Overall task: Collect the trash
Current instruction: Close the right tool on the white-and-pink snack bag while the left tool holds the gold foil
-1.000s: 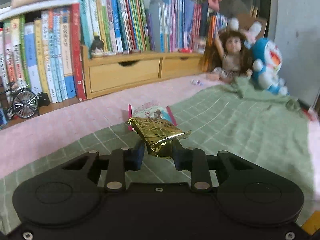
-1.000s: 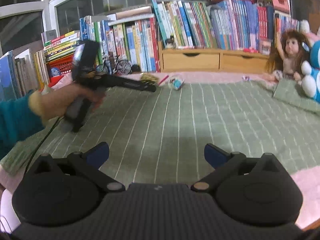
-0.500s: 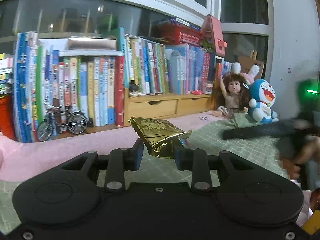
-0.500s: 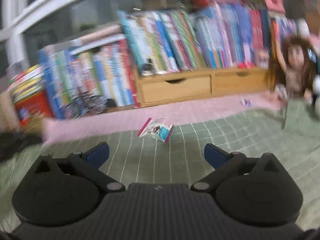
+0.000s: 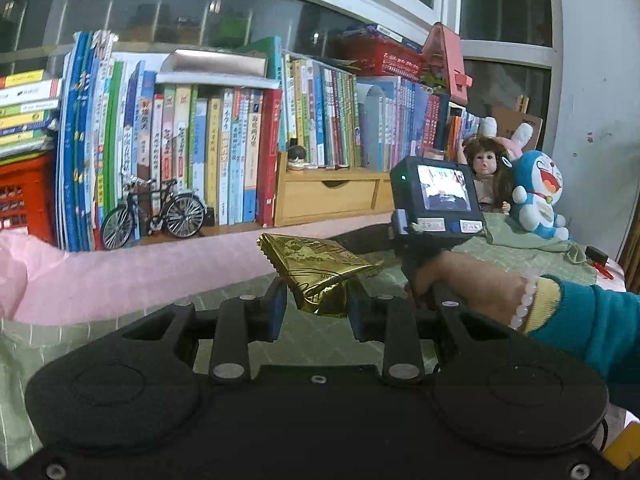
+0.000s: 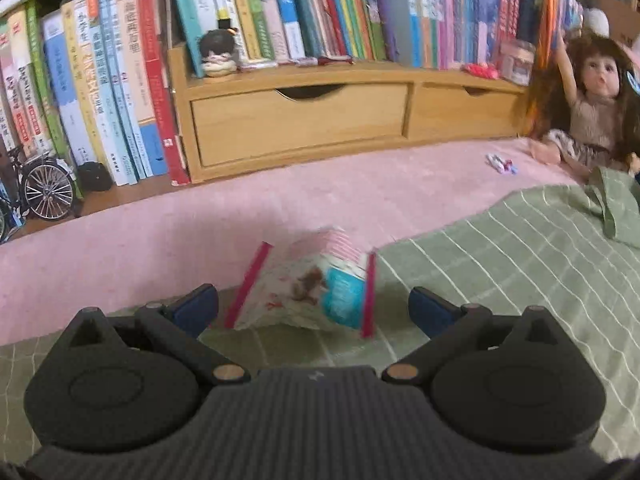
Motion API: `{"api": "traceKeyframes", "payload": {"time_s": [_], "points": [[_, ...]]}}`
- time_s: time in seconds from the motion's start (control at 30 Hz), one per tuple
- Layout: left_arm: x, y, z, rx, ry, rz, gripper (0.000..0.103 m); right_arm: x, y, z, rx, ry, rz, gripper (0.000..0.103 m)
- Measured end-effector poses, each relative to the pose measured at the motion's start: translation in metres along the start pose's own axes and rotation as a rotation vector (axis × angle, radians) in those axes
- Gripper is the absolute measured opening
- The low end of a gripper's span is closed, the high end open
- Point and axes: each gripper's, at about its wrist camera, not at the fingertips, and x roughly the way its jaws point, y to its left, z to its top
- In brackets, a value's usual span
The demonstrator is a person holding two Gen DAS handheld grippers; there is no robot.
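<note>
**Gold wrapper held in the left gripper, pink-edged packet between the right gripper's spread fingers**

The left gripper [image 5: 318,305] has its two fingers clamped on a crumpled gold foil wrapper [image 5: 320,266], which sticks up and forward from between the blue pads, clear of the bed. Beyond it, the person's right hand [image 5: 460,280], in a teal sleeve [image 5: 592,320] with a pale bead bracelet [image 5: 524,300], grips the handle of the right gripper's body, whose small lit screen [image 5: 443,187] faces the left wrist camera.

In the right wrist view, the right gripper [image 6: 314,308] points down at the bed with its fingers wide apart. A snack packet with pink edges and a blue patch [image 6: 308,290] lies between them, at the border where the green checked blanket [image 6: 520,264] meets the pink sheet [image 6: 160,232]. The pads are not touching the packet.

Behind stand a wooden drawer unit [image 6: 300,120], rows of books [image 6: 120,80], a model bicycle [image 5: 154,210], a doll [image 6: 592,100] and a blue plush cat [image 5: 538,192]. A small scrap [image 6: 502,164] lies on the pink sheet near the doll.
</note>
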Motion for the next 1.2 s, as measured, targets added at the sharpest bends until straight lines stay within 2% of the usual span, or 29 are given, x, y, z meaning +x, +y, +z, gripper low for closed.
{"api": "traceKeyframes", "payload": {"time_s": [0.17,0.27,0.43,0.53,0.63,0.87,0.97,1.1,1.2], "points": [[-0.004,0.005,-0.007,-0.03,0.002,-0.015,0.031,0.011,0.008,0.005,0.001,0.029,-0.024,0.103],[-0.006,0.005,-0.009,-0.015,-0.002,-0.016,0.032,0.011,0.011,0.003,-0.029,0.025,-0.045,0.098],[-0.003,0.008,-0.012,-0.044,-0.003,-0.02,0.032,0.002,0.016,0.002,-0.045,0.006,-0.027,0.074],[-0.004,0.008,-0.015,-0.054,-0.009,-0.027,0.032,-0.004,0.015,0.001,-0.045,-0.013,-0.015,0.066],[-0.006,0.008,-0.016,-0.054,0.0,-0.031,0.032,-0.008,0.011,-0.002,-0.053,-0.02,0.021,0.062],[-0.018,0.001,-0.017,-0.057,-0.01,-0.019,0.032,-0.037,-0.012,-0.008,-0.043,-0.025,0.174,0.062],[-0.025,-0.008,-0.018,-0.04,-0.01,-0.023,0.032,-0.063,-0.026,-0.013,-0.083,-0.047,0.256,0.062],[-0.033,-0.021,-0.021,-0.02,0.0,-0.032,0.032,-0.101,-0.053,-0.021,-0.066,-0.039,0.403,0.062],[-0.041,-0.032,-0.025,-0.015,-0.002,-0.028,0.032,-0.136,-0.062,-0.03,-0.133,-0.082,0.455,0.062]]}}
